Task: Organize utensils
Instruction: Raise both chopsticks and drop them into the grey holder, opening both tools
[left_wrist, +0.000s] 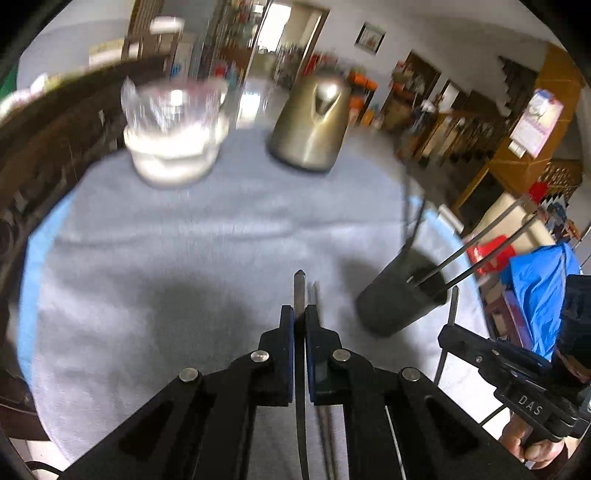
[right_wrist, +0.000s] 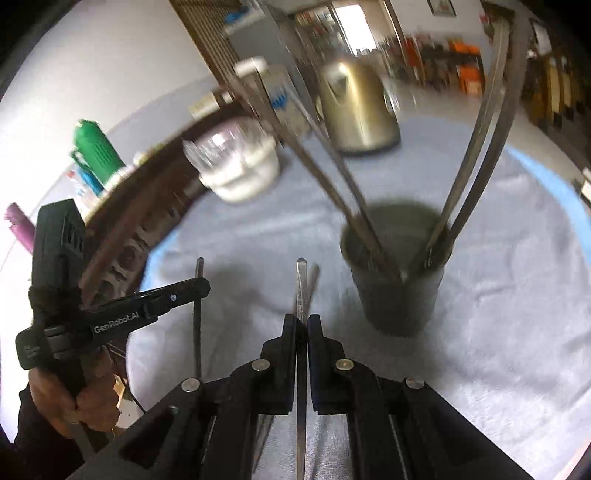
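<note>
A dark cup (left_wrist: 400, 299) (right_wrist: 397, 280) stands on the grey cloth and holds several metal chopsticks (right_wrist: 476, 147) that lean outward. My left gripper (left_wrist: 300, 314) is shut on thin metal chopsticks (left_wrist: 299, 288), which stick out past the fingertips, to the left of the cup and above the cloth. My right gripper (right_wrist: 303, 321) is likewise shut on metal chopsticks (right_wrist: 302, 284), just left of the cup. Each gripper shows in the other's view: the right one (left_wrist: 452, 330) beside the cup, the left one (right_wrist: 201, 286) at the far left in a person's hand (right_wrist: 88, 402).
A grey cloth (left_wrist: 184, 258) covers the round table. At the back stand a metal kettle (left_wrist: 310, 125) and a glass bowl stacked on white bowls (left_wrist: 173, 133). A dark wooden rail (right_wrist: 147, 192) curves along the left edge, with a green bottle (right_wrist: 98, 151) behind it.
</note>
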